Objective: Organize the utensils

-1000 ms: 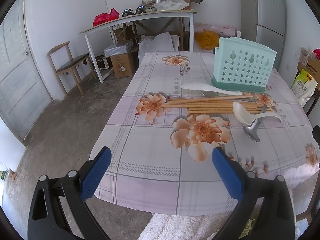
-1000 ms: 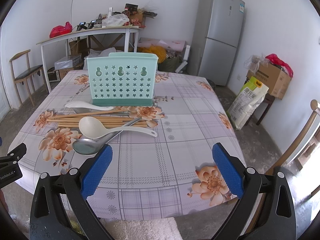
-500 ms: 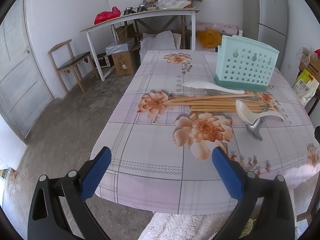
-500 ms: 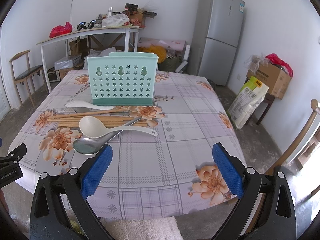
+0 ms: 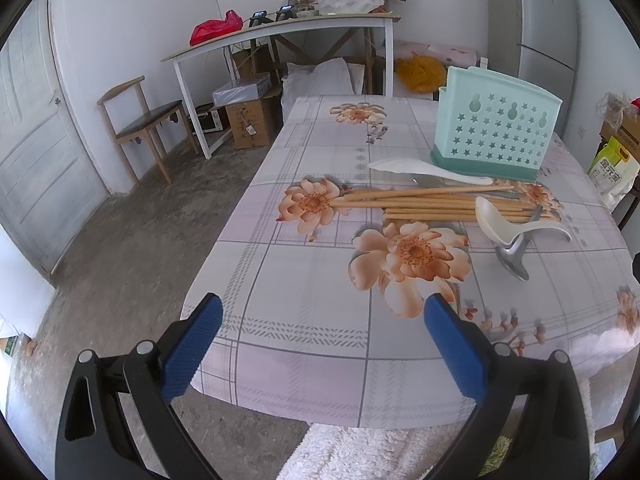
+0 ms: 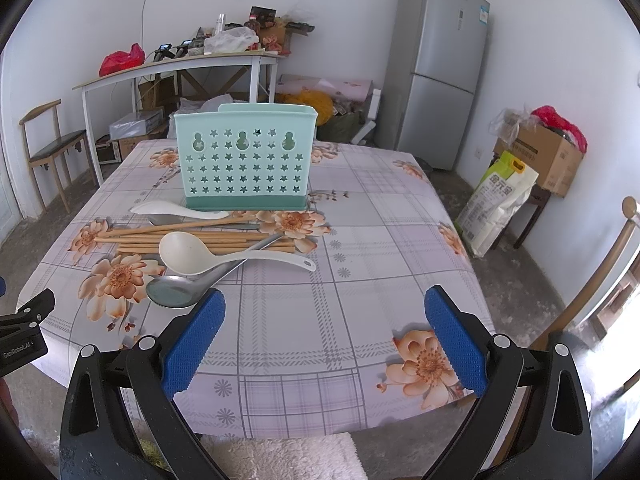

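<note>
A mint-green utensil holder [image 6: 244, 160] with star holes stands upright on the floral tablecloth; it also shows in the left wrist view [image 5: 496, 136]. In front of it lie a bundle of wooden chopsticks [image 6: 200, 236] [image 5: 424, 202], a white spoon [image 6: 176, 210] [image 5: 420, 168], a white ladle [image 6: 192, 254] [image 5: 500, 220] and a metal spoon [image 6: 176, 290] [image 5: 514, 256] under the ladle. My left gripper [image 5: 322, 340] is open and empty over the table's near left corner. My right gripper [image 6: 322, 336] is open and empty above the table's front, near the metal spoon.
The table [image 6: 360, 240] has edges on all sides in view. A wooden chair [image 5: 140, 120] and a white side table [image 5: 280, 32] stand at the back left. A fridge [image 6: 440, 68], a bag [image 6: 496, 200] and a box [image 6: 548, 156] stand at the right.
The left gripper has shifted slightly, so the table looks a little further right and lower. The right gripper and the utensils have not moved.
</note>
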